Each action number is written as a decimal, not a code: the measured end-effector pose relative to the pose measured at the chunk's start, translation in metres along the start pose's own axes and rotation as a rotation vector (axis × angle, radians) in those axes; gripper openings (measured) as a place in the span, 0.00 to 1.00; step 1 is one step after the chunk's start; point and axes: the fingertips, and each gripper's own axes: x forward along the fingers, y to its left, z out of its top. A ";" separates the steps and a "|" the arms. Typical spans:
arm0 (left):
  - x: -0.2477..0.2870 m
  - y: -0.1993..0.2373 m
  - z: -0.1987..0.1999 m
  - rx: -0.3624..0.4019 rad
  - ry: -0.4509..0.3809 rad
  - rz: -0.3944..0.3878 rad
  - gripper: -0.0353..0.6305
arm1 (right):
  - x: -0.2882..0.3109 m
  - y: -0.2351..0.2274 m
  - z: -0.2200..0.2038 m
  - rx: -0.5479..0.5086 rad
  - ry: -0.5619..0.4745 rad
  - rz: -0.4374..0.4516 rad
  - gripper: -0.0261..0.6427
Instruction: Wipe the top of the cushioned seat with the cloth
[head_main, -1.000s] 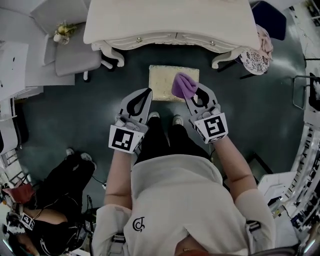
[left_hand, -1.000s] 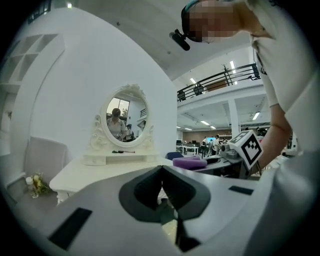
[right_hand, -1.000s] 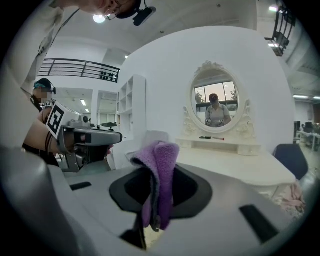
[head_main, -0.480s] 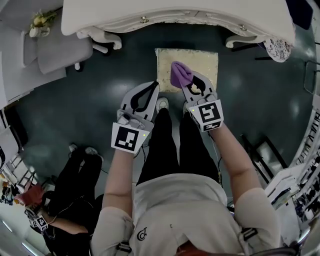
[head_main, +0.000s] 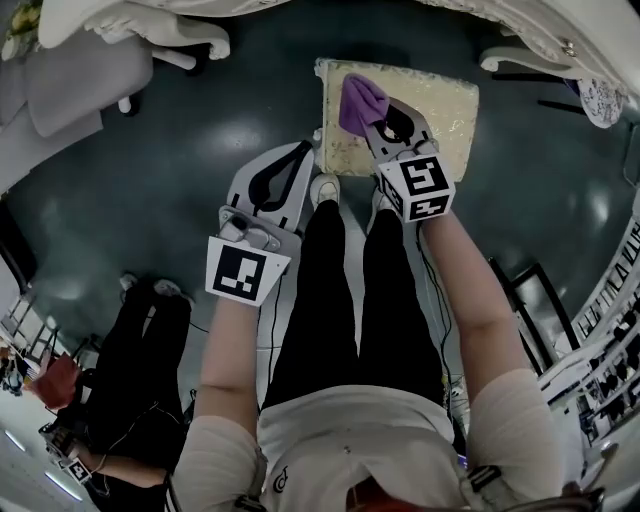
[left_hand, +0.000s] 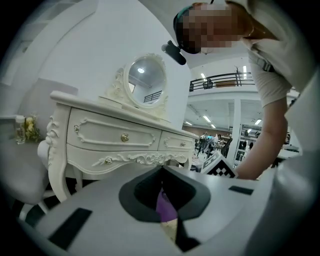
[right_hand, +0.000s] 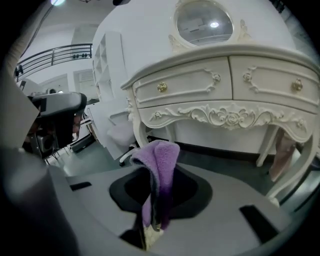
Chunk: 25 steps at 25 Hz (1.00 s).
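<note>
Two grippers show. The left gripper (head_main: 300, 158) keeps its fingers together on nothing, just beside the cushioned seat (head_main: 445, 105). The right gripper (head_main: 378, 118) pinches the bunched purple cloth (head_main: 360, 98) over the seat's left end. Dragged hard, the cloth might slip free. No container shows.

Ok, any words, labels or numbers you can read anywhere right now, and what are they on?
No words or numbers are readable in any view.
Left gripper and right gripper: black-and-white square patterns only, no letters.
Shirt emblem: a curly mark, too small and cut off to read.
</note>
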 end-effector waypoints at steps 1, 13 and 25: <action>0.004 0.004 -0.007 0.000 -0.001 -0.001 0.07 | 0.009 -0.002 -0.004 0.006 0.008 0.003 0.17; 0.006 0.029 -0.047 -0.069 0.017 0.044 0.07 | 0.082 -0.025 -0.044 0.084 0.221 -0.034 0.17; 0.028 0.006 -0.052 -0.040 0.048 0.010 0.07 | 0.074 -0.053 -0.063 0.088 0.277 -0.035 0.20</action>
